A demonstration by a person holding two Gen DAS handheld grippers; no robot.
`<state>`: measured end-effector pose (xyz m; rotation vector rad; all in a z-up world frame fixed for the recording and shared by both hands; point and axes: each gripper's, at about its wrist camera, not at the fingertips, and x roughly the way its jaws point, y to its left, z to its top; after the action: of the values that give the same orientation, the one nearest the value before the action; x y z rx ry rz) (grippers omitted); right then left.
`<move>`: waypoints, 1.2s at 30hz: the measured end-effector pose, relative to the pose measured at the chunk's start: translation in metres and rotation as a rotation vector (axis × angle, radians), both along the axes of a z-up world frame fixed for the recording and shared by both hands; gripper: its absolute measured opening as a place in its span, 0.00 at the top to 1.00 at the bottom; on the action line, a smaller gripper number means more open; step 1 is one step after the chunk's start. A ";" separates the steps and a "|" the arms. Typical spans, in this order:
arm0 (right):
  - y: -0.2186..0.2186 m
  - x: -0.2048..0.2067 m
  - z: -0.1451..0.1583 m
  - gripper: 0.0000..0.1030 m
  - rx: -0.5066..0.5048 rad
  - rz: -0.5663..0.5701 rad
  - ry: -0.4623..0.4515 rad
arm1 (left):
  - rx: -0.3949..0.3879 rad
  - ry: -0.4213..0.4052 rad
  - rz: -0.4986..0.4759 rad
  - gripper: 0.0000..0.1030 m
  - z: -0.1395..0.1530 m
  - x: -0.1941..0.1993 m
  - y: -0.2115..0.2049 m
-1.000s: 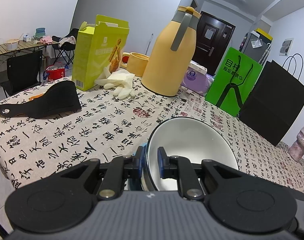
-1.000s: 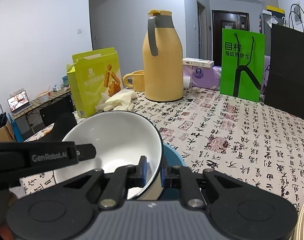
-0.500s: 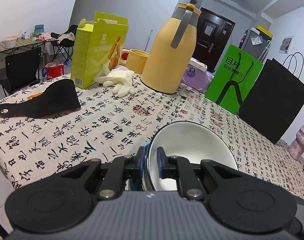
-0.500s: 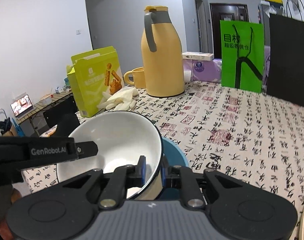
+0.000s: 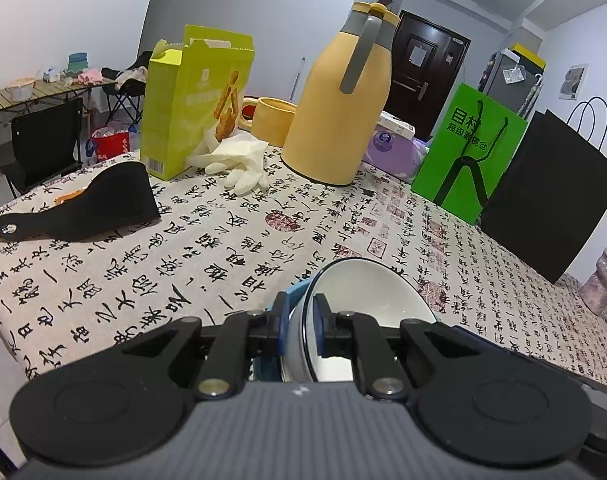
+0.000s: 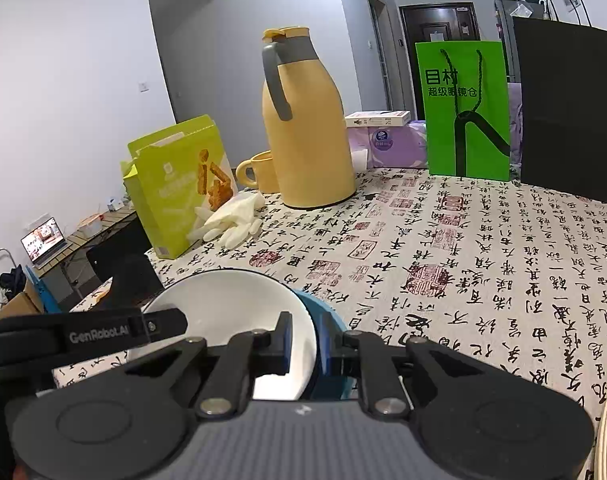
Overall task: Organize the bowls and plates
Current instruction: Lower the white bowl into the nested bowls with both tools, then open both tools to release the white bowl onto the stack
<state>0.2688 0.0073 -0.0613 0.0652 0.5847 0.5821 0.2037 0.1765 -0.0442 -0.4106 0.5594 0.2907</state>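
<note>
Blue bowl (image 6: 323, 320) mostly hidden behind white bowl (image 6: 231, 308) and claws.

Open bench (image 6: 443, 248) ahead and right of the bowls (image 6: 231, 312). Blocked at the far edge by jug (image 6: 307, 136), mug (image 6: 259, 172), box (image 6: 179, 184), gloves (image 6: 231, 220), green bag (image 6: 463, 112), black bag (image 6: 571, 112). Black pouch (image 5: 83, 208) lying left.

White bowl (image 6: 231, 312), blue bowl (image 6: 327, 320), seemingly dark-rimmed; calligraphy-patterned tablecloth (image 5: 223, 240).
</note>
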 end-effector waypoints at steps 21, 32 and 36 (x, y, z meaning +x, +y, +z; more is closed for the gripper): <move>-0.004 0.006 -0.007 0.93 0.016 0.034 0.043 | 0.127 -0.029 0.007 0.93 0.012 -0.006 -0.012; -0.012 0.007 -0.002 0.94 0.056 0.051 0.020 | 0.100 -0.005 0.021 0.92 0.003 0.000 -0.008; -0.013 0.006 -0.003 0.94 0.053 0.057 0.013 | 0.106 -0.016 0.021 0.92 0.002 -0.002 -0.009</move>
<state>0.2752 -0.0053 -0.0639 0.1030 0.5853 0.6534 0.2019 0.1672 -0.0426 -0.3164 0.5218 0.3358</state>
